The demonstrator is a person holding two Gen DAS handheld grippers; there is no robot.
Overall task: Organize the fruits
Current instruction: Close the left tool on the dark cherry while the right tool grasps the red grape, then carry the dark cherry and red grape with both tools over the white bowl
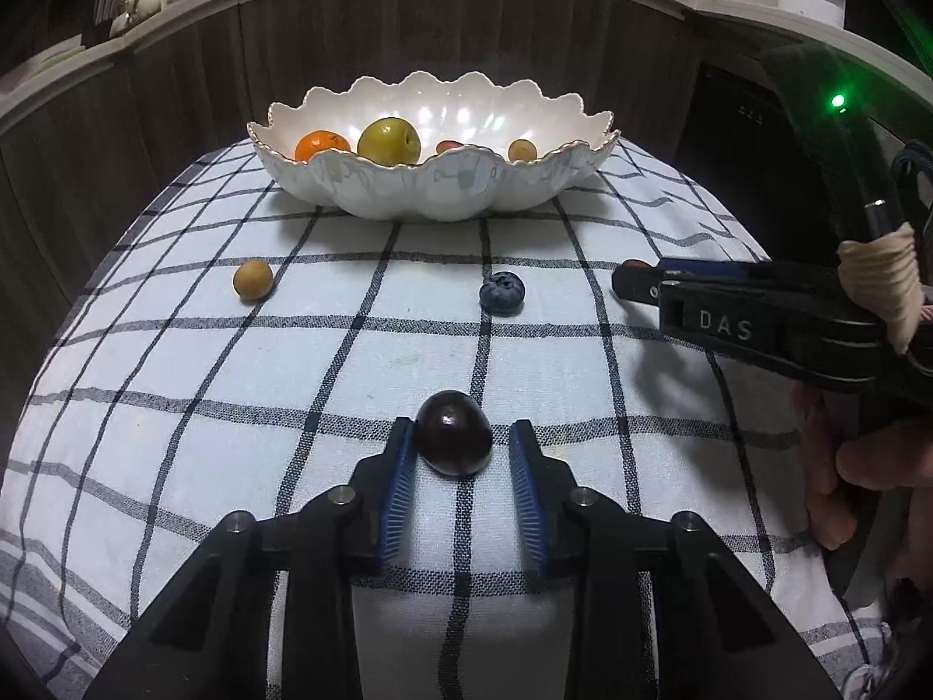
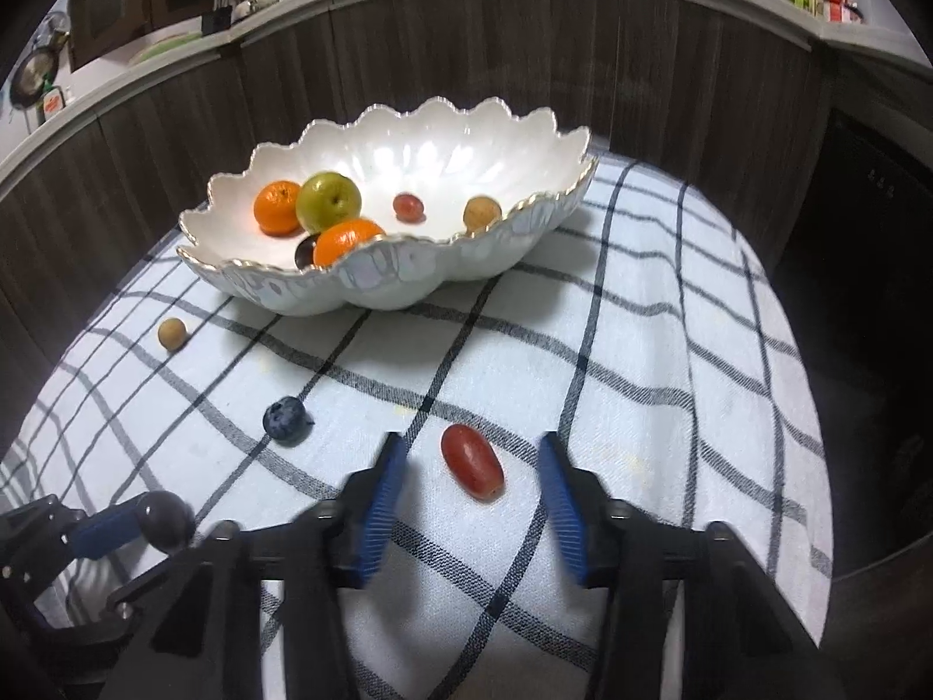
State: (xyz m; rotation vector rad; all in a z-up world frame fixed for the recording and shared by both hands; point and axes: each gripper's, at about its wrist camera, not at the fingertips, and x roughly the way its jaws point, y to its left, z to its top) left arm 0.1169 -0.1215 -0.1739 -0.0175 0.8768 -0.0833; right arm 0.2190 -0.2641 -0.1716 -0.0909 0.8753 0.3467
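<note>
A white scalloped bowl (image 1: 431, 186) (image 2: 408, 280) stands at the far side of a checked cloth and holds oranges, a green fruit, a red grape and a tan fruit. My left gripper (image 1: 463, 437) is open around a dark grape (image 1: 453, 440) on the cloth; the left pad touches it, the right pad stands apart. That grape also shows in the right wrist view (image 2: 166, 519). My right gripper (image 2: 469, 455) is open around a red grape (image 2: 472, 461) lying on the cloth. A blueberry (image 1: 501, 291) (image 2: 286, 420) and a tan longan (image 1: 252, 280) (image 2: 172, 333) lie loose.
The checked cloth (image 1: 175, 408) (image 2: 670, 379) covers a small round table in front of a dark wood-panelled counter (image 1: 175, 87). The right gripper body (image 1: 758, 321) and the hand holding it reach in from the right in the left wrist view.
</note>
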